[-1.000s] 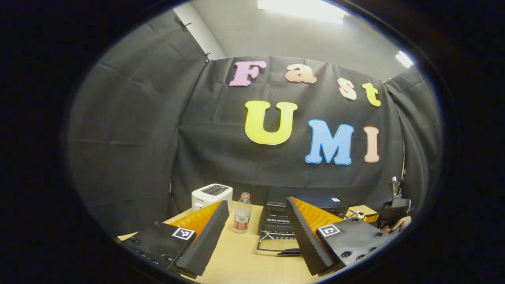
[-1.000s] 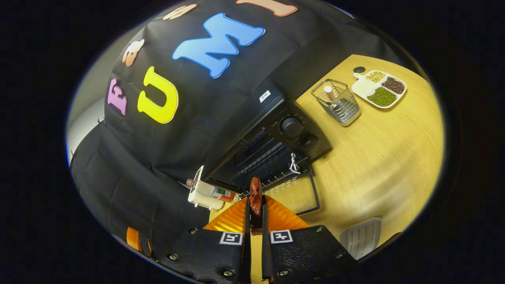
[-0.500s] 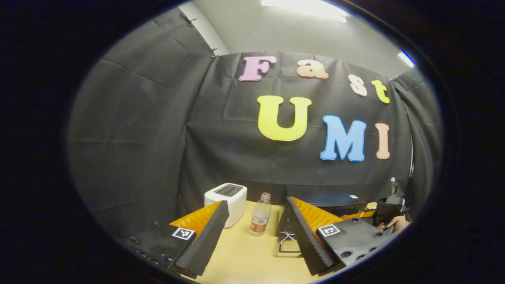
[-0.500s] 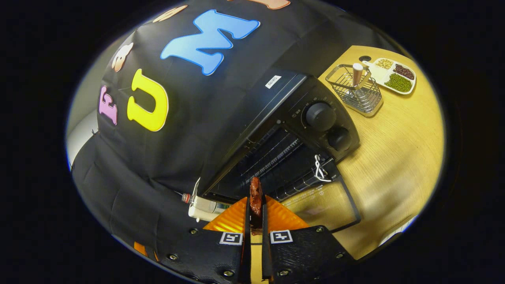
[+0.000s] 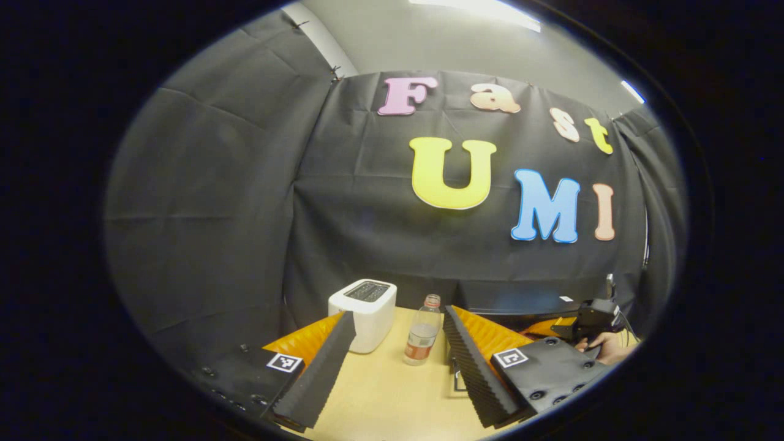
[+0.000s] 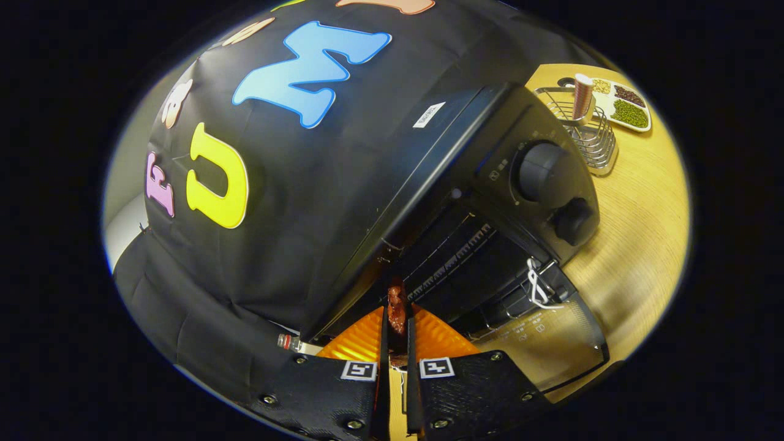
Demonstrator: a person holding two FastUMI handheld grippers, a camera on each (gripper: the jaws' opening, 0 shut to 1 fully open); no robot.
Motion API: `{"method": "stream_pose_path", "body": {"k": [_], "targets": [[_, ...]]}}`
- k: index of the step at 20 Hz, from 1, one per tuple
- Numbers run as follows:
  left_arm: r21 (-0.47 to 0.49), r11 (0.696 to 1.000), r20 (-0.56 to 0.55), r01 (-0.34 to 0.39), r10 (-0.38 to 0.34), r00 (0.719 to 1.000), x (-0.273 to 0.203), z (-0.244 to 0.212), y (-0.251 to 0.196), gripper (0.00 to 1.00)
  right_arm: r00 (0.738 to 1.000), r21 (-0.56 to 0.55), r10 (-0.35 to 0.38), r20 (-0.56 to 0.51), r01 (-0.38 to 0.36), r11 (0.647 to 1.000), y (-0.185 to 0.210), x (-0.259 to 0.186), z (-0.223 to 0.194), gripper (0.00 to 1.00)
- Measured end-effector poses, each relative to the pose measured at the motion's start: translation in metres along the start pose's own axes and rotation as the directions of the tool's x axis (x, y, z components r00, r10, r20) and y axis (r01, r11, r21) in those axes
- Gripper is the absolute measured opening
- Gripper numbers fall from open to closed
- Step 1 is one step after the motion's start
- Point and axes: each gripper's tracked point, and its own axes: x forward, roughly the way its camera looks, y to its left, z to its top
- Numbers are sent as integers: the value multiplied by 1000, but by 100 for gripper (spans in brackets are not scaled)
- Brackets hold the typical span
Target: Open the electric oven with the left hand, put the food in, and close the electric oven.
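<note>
The black electric oven (image 6: 490, 153) stands with its glass door (image 6: 551, 349) folded down flat and its wire rack (image 6: 453, 263) showing inside. My right gripper (image 6: 397, 317) is shut on a reddish-brown piece of food (image 6: 397, 303), held edge-on at the left part of the oven's mouth. My left gripper (image 5: 399, 313) hangs open above the table, nothing between its fingers. In the left gripper view the oven's top (image 5: 520, 303) peeks from behind my right-hand finger (image 5: 478, 361), and a hand holds the other gripper (image 5: 591, 318) beside it.
A white toaster (image 5: 362, 312) and a clear bottle (image 5: 419, 337) stand left of the oven on the wooden table (image 5: 380, 398). Right of the oven are a wire basket (image 6: 588, 128) and a divided white dish of beans (image 6: 625, 107). Two knobs (image 6: 542, 171) sit on the oven's front.
My right gripper has carried the food closer, up to the oven's opening. My left gripper has drifted left, so toaster and bottle moved right in its view and the oven slid behind its finger.
</note>
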Motion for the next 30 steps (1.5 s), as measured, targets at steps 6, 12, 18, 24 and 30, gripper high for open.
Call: {"method": "stream_pose_path", "body": {"k": [6,12,18,24,30], "targets": [[30,1000,-6,-2,3,1000,4,0,5,100,997,-69,-57,58,60,996,-15,17,9,11],[28,1000,-6,2,-1,1000,5,-2,3,100,986,-160,-141,94,154,975,-38,18,12,24],[6,1000,-14,11,-11,1000,2,-6,-7,98,979,-259,-161,123,189,947,-40,-4,24,78],[-10,998,-34,66,-67,997,-4,-20,-45,98,979,-411,-144,141,190,892,-31,-52,32,98],[20,992,-90,127,-125,988,-10,-52,-94,100,983,-580,-68,171,156,799,-14,-117,34,98]]}}
